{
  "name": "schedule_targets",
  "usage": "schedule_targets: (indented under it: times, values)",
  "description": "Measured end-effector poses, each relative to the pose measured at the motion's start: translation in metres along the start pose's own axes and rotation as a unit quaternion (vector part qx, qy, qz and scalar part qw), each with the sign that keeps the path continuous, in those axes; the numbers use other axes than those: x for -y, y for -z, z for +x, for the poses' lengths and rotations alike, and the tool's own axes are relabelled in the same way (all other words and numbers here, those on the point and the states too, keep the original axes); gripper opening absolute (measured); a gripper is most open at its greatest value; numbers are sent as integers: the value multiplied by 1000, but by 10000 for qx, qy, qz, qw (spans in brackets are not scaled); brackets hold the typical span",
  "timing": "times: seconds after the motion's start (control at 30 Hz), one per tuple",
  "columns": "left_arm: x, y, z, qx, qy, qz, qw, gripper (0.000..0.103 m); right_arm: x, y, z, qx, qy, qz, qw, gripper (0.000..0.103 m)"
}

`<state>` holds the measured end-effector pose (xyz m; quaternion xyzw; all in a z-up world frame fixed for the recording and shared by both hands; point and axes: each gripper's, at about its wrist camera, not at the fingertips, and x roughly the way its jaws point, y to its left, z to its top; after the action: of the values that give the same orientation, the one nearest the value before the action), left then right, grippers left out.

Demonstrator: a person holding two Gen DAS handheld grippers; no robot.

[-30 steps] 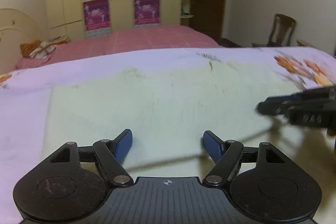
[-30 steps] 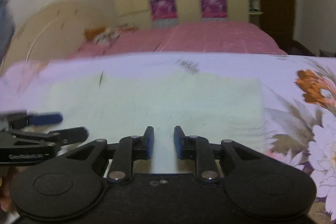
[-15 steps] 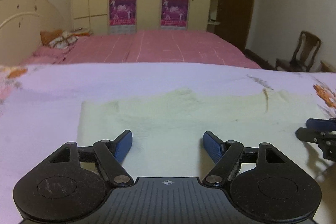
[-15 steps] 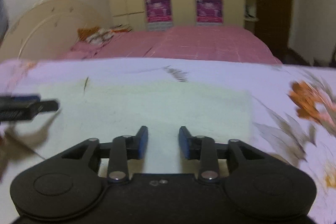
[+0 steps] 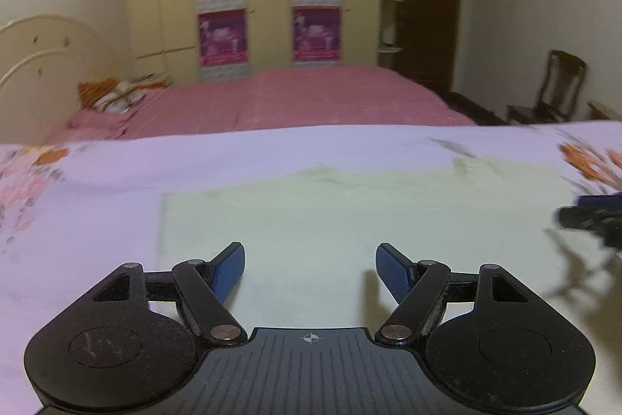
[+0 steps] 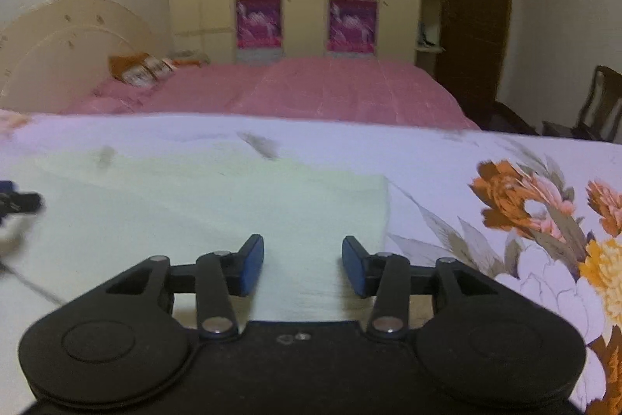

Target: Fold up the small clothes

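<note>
A: Pale yellow-green rectangular cloth (image 5: 350,216) lies flat on the lilac floral bedsheet (image 5: 97,240), at 12 o'clock from both grippers. Looks thin, soft and light; I'd expect it to sag if lifted by one point. Best hold is probably the near corners or the edge.

B: Jaws?

A: Left gripper (image 5: 310,269) jaws wide apart, nothing between them. Right gripper (image 6: 303,267) jaws have just been opening, apart now, nothing clamped.

B: View differences?

A: The right wrist view shows the cloth's right edge at 1 o'clock and the big orange flower print (image 6: 517,197). The left wrist view shows the left edge at 10 o'clock and the right gripper's tip at 3 o'clock.
</note>
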<state>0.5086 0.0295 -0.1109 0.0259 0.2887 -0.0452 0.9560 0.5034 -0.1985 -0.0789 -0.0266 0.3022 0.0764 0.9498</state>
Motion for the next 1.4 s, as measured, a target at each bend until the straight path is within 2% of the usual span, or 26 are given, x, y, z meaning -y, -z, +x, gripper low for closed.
schedule_targets:
  times: [0.13, 0.2, 0.47, 0.63, 0.8, 0.93, 1.2, 1.4]
  values:
    - [29, 13, -4, -214, 139, 107, 9996, 74, -28, 17, -9, -142, -337, -350, 9987, 44]
    - [31, 19, -8, -242, 88, 114, 9996, 74, -36, 25, -11, -144, -248, -507, 9983, 45]
    - [10, 23, -23, -372, -52, -2, 9993, 74, -11, 23, -18, -247, 327, -344, 9986, 45]
    - [8, 25, -24, -473, -96, 122, 9988, 74, -13, 23, -15, -349, 396, -459, 9975, 47]
    - [11, 26, -23, -524, -149, 251, 9982, 74, -14, 20, -13, -434, 382, -591, 9966, 47]
    - [8, 27, -25, -533, -156, 251, 9981, 76, -5, 24, -16, -427, 304, -385, 9979, 48]
    - [3, 29, -34, -638, -257, 249, 9973, 76, -2, 24, -25, -485, 257, -385, 9978, 50]
    - [3, 33, -59, -647, -374, 294, 9968, 76, 2, 23, -52, -350, 176, -153, 9991, 49]
